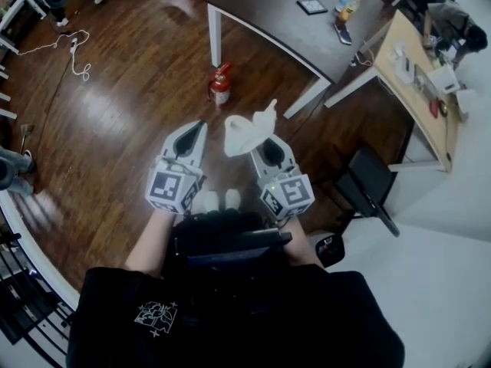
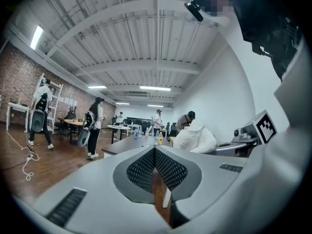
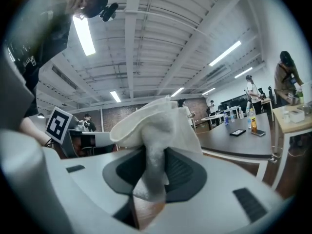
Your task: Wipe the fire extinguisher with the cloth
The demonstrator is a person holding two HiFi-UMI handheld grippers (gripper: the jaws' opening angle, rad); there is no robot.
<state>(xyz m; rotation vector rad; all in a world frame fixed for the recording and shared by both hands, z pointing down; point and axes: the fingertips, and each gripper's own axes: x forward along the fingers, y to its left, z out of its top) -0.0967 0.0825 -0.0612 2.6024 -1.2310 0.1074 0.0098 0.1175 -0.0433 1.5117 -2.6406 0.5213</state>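
Note:
A small red fire extinguisher (image 1: 220,83) stands upright on the wood floor beside the table leg, well ahead of both grippers. My right gripper (image 1: 266,143) is shut on a white cloth (image 1: 247,129), which bunches up above the jaws; in the right gripper view the cloth (image 3: 155,140) is pinched between the dark pads. My left gripper (image 1: 194,134) is held level beside it, jaws closed together with nothing between them (image 2: 154,165). The extinguisher does not show in either gripper view.
A dark table (image 1: 299,18) with white legs stands behind the extinguisher, with bottles (image 1: 347,4) and a phone on it. A black chair (image 1: 367,182) is to the right, a light wooden desk (image 1: 422,83) beyond. A white cable (image 1: 75,52) lies on the floor at left. People stand in the distance.

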